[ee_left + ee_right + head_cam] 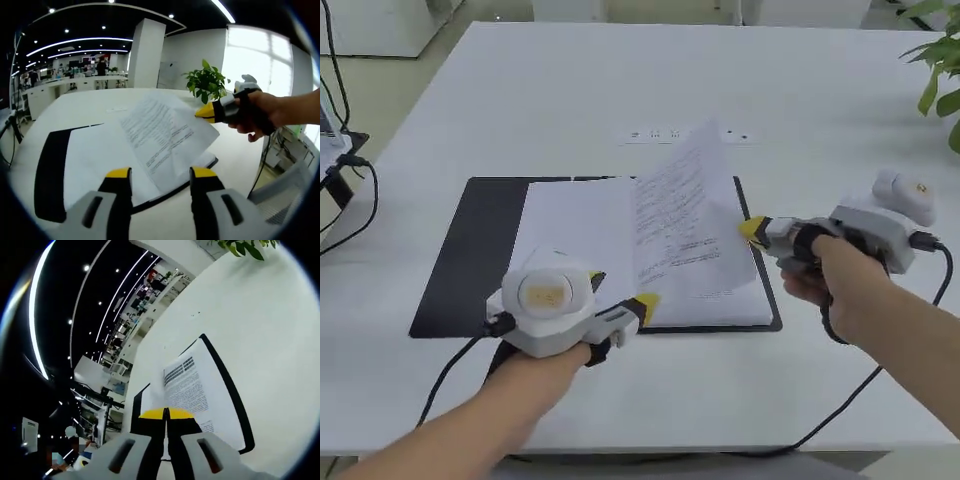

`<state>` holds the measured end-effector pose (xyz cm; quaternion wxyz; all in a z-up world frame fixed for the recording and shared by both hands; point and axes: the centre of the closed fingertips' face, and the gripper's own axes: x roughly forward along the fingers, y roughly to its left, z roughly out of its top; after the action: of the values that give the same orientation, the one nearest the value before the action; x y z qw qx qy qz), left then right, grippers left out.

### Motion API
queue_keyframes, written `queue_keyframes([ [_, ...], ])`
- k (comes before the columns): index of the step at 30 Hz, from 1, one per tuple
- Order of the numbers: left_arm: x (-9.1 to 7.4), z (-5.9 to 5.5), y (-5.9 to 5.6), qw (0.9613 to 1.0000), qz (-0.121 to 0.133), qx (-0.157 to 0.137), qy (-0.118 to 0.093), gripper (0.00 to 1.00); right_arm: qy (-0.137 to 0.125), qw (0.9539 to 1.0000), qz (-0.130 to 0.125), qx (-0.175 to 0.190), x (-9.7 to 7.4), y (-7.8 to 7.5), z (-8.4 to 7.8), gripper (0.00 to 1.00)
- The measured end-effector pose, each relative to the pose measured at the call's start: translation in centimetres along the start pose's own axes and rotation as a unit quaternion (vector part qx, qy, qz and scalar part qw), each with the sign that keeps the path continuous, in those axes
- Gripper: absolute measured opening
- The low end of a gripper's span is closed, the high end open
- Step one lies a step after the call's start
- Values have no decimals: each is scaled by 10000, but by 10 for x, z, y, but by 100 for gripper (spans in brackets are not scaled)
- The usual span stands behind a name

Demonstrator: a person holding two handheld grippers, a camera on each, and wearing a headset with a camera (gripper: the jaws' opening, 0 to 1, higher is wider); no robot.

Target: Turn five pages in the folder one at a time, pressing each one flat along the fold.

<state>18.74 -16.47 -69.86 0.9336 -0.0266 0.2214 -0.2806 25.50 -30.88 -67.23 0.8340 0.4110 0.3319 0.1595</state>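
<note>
Plainly, the right gripper had its yellow-tipped jaws closed on the outer edge of a printed page; in the right gripper view the two tips met with only a thin line between them. The left gripper had its jaws apart and held nothing, and in its own view the tips stood on either side of the folder's near edge.

The pinched page was lifted off the right-hand stack and stood tilted, its free top corner raised above the fold and its printed face turned toward the left half. In the left gripper view the same page slanted up to the right gripper, which a hand gripped.

Underneath, the black folder lay open and flat, nearer the table's near edge than its far one. White sheets covered the inner part of the left half, leaving a broad black strip bare on the outer left side. The left gripper hovered over the folder's near edge, just left of the fold.

Beyond the folder's far edge a small printed strip lay on the white table. A leafy plant showed at the table's far right corner, and a black cable hung past the left edge.
</note>
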Motion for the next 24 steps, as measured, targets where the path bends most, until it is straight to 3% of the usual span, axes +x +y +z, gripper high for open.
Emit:
queue_keyframes([
  [6,-23,10,20,9998,139,-28,-148,46,36,9993,310,184,7,31,1,0],
  [11,-41,19,42,9992,301,-46,-241,45,100,9982,557,185,23,63,-8,0],
  [17,-60,31,61,9984,424,-31,-370,45,327,9959,836,100,46,101,-35,0],
  [24,-78,32,81,9975,576,-85,-407,44,619,9938,924,-81,72,129,-67,0],
])
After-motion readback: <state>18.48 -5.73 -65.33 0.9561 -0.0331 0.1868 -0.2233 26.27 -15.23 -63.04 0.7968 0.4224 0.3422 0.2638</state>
